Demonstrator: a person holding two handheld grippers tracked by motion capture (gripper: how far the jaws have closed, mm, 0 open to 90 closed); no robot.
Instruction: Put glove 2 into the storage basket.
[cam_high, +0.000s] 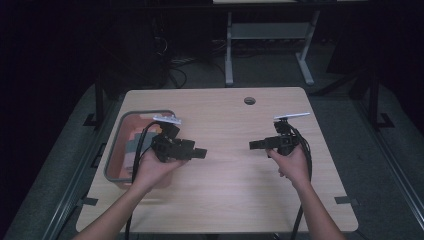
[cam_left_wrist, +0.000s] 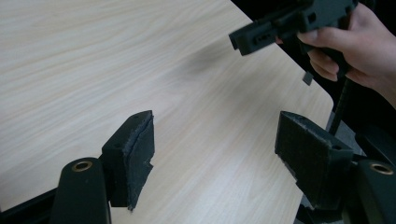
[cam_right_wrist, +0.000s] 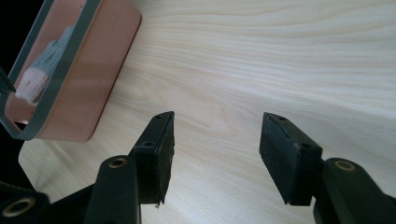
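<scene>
Holding both tools clear of the wood. Left tool (cam_high: 202, 152): jaws spread wide in the left gripper view, nothing between the pads (cam_left_wrist: 135, 156), bare tabletop (cam_left_wrist: 116, 70) beneath. It points toward the middle of the tabletop, and the right tool's snout shows at the top of its view. Right tool (cam_high: 252, 145): jaws likewise well apart, empty, aimed back across the wood toward the bin (cam_right_wrist: 84, 79).

The bin, salmon-walled with a grey rim, sits at the left edge of the tabletop, just behind my left hand (cam_high: 155, 167). Inside lies what looks like folded knitted cloth (cam_right_wrist: 44, 70), pale green and pink; dim light, so I cannot be sure.

Judgement: both tools are held open and facing inward as a ready posture, the left one nearest the bin for a first reach.
</scene>
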